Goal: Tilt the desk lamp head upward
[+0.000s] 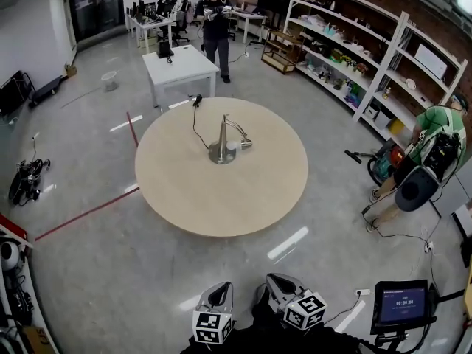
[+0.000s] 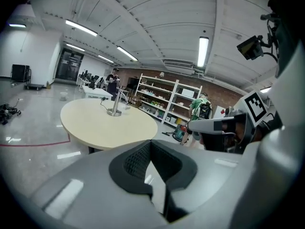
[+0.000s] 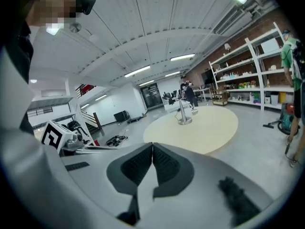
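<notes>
A silver desk lamp (image 1: 223, 143) stands near the middle of the round wooden table (image 1: 243, 198), its head (image 1: 236, 144) bent low to the right over its round base. A black cord (image 1: 196, 121) runs from it to the table's far edge. The lamp (image 2: 115, 106) looks small and distant in the left gripper view, and the lamp (image 3: 183, 113) likewise in the right gripper view. My left gripper (image 1: 214, 301) and right gripper (image 1: 279, 290) are held low at the bottom of the head view, well short of the table. Both are shut with nothing between the pads.
A white square table (image 1: 184, 66) stands behind the round one, with a person (image 1: 216, 24) beyond it. Shelving (image 1: 369, 57) lines the right wall, and a person in green (image 1: 428, 150) bends over beside it. A screen on a stand (image 1: 400, 306) sits at my right.
</notes>
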Demonstrator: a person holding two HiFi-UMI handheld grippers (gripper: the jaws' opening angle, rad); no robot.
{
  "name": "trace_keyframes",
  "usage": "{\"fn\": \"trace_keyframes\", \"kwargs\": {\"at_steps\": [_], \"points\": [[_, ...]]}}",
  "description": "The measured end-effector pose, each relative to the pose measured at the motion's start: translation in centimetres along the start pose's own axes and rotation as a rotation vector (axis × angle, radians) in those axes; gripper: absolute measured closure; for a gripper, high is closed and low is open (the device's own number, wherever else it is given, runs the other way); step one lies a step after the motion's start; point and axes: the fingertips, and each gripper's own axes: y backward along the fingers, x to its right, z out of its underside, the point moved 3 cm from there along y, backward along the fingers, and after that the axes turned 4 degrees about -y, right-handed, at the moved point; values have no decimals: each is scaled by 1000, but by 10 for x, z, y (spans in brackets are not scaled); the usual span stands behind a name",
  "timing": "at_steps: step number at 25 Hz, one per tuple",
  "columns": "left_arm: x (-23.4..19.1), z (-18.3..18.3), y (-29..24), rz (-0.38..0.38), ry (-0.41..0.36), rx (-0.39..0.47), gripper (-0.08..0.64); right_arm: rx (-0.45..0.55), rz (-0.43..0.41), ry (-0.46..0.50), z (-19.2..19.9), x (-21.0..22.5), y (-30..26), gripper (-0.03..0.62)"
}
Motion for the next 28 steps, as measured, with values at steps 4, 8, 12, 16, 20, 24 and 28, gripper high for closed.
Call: {"fn": "trace_keyframes", "kwargs": {"at_steps": [4,8,12,16,20,24,28], "points": [[-3,-22,-34,-54,-21,-9,554,-18,-52,-41,-16,40,-26,586],[-7,-49,-51,-120,-36,22,554,11,-124,-23,-45,56,-45,586],[-5,-62,-71,-203,2,22,554,-1,-183,-36,-57,83,-57,586],[-9,-82,-109,-281,-14,23,554,-4,-261,-22,-80,125,-83,586],[-7,-85,-119,-299,-9,13,554,-22,-287,-23,-80,134,-92,586],[-19,-93,-134,-302,-23,17,554,-13,-259,-34,-89,151,-109,586],[-37,-90,-148,-249,-6,6,554,-20,-206,-38,-88,157,-127,586]]}}
